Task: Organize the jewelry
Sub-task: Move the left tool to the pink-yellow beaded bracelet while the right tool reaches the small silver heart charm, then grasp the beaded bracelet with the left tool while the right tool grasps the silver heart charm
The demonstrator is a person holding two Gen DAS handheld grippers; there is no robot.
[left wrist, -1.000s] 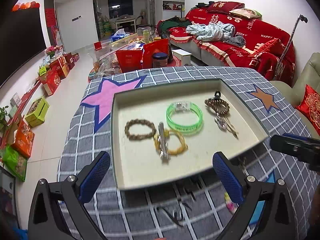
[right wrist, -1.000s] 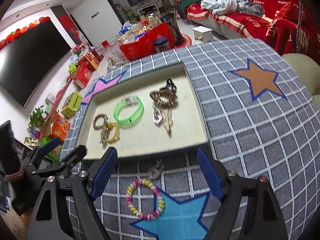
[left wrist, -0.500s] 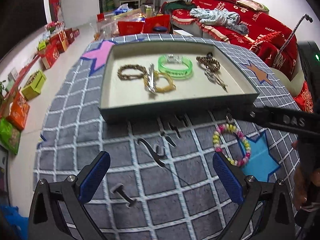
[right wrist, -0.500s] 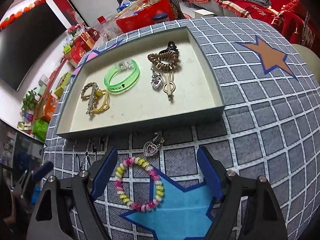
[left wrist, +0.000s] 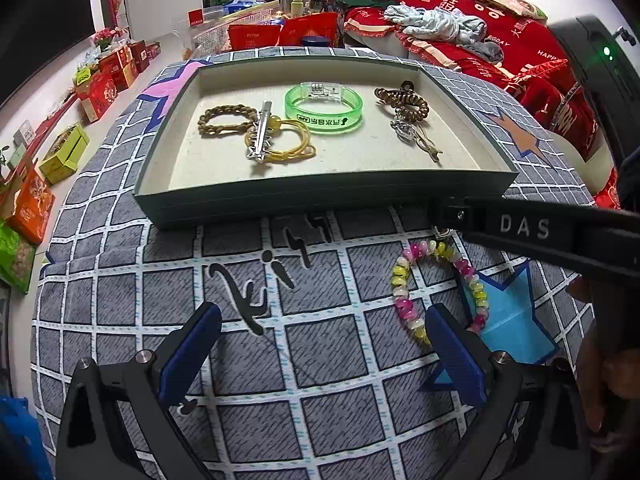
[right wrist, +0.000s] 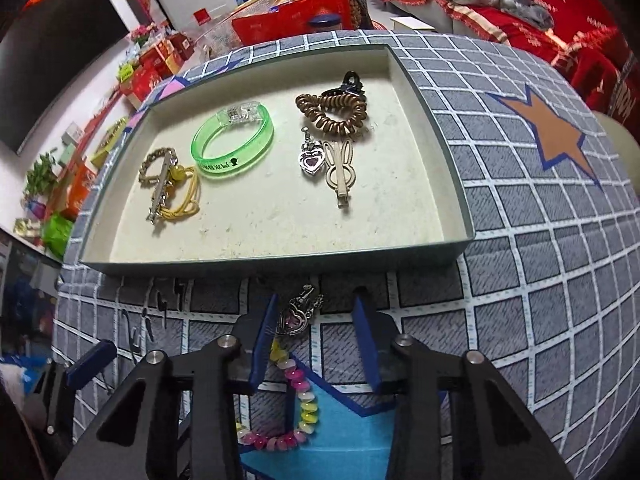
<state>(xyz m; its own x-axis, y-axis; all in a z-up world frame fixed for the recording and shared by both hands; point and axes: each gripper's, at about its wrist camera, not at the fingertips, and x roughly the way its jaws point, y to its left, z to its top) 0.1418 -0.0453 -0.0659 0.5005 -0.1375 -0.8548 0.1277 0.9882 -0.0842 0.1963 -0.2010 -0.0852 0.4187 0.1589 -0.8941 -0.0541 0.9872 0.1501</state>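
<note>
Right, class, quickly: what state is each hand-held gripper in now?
Left hand-held gripper: open, holding nothing.
Right hand-held gripper: closing around the heart pendant, not yet gripping.

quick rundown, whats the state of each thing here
heart pendant: on the cloth, between the right gripper's fingers
right gripper: closing, not yet pressing the pendant
left gripper: open, empty
beaded bracelet: on the cloth, outside the tray
tray: holds six pieces
</note>
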